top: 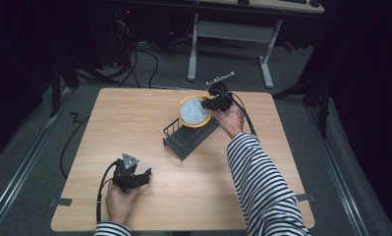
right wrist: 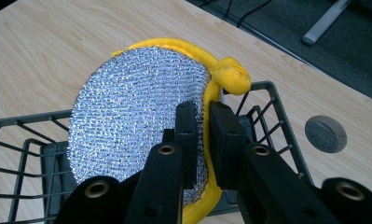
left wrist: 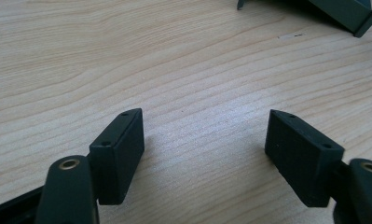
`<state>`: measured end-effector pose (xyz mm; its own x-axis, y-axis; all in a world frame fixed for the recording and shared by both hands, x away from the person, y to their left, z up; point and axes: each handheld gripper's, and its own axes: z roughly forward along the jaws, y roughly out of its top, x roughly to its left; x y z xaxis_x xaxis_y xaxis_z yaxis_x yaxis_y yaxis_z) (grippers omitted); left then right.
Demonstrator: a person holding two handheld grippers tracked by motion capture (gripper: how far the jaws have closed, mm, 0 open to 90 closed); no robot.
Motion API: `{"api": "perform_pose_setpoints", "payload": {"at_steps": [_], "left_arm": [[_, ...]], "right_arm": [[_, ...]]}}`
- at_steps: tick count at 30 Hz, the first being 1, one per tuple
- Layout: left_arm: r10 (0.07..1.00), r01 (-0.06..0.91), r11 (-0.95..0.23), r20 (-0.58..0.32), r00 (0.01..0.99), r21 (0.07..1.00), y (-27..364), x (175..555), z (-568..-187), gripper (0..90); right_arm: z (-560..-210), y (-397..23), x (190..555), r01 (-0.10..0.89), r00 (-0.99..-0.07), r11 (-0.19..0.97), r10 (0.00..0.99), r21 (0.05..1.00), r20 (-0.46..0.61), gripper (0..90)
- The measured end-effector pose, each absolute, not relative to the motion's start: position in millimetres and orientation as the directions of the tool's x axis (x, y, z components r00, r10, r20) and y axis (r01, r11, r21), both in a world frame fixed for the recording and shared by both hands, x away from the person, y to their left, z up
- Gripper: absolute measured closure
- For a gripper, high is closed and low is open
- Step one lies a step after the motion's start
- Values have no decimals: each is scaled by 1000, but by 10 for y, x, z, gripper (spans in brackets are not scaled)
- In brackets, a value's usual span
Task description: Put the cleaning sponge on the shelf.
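A lab or office workroom: grey carpet (top: 31,147), loose cables (top: 144,59) on the floor, a white-legged desk (top: 233,29) behind the wooden surface (top: 134,123).

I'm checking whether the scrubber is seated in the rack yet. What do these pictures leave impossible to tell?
- Scrubber lower edge: the right tongs, shut on its yellow rim, cover it in the right gripper view.
- Rack floor: too small in the high view; the scrubber hides it in the right gripper view.
- Rack in the left gripper view: cut off by the top edge.

silver-mesh scrubber (right wrist: 132,116) with yellow rim, dark grey wire basket (top: 183,140), black-and-white striped sleeve (top: 262,187).
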<state>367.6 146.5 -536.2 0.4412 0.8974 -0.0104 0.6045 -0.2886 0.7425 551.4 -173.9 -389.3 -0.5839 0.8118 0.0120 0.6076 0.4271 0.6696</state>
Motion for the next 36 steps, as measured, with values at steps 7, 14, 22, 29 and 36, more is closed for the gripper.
{"api": "perform_pose_setpoints", "payload": {"at_steps": [7, 14, 22, 29, 36], "left_arm": [[897, 604, -288, -10, 441, 743, 1465, 3675, -5362, 288], [897, 604, -288, -11, 441, 743, 1465, 3676, -5362, 287], [897, 604, -289, -11, 442, 742, 1464, 3675, -5362, 287], [896, 604, -290, -10, 443, 742, 1464, 3675, -5361, 287], [897, 604, -289, -11, 443, 743, 1463, 3674, -5362, 287]], "right_arm": [[-3983, -1712, 5544, 617, -582, 437, 813, 654, 6, 822], [-3999, -1705, 5572, 612, -575, 407, 817, 678, 28, 825], [-4006, -1689, 5570, 585, -582, 411, 813, 699, 8, 824], [-4085, -1701, 5610, 604, -579, 413, 815, 682, 19, 820], [-4129, -1680, 5615, 618, -569, 426, 822, 661, 2, 809]]}}
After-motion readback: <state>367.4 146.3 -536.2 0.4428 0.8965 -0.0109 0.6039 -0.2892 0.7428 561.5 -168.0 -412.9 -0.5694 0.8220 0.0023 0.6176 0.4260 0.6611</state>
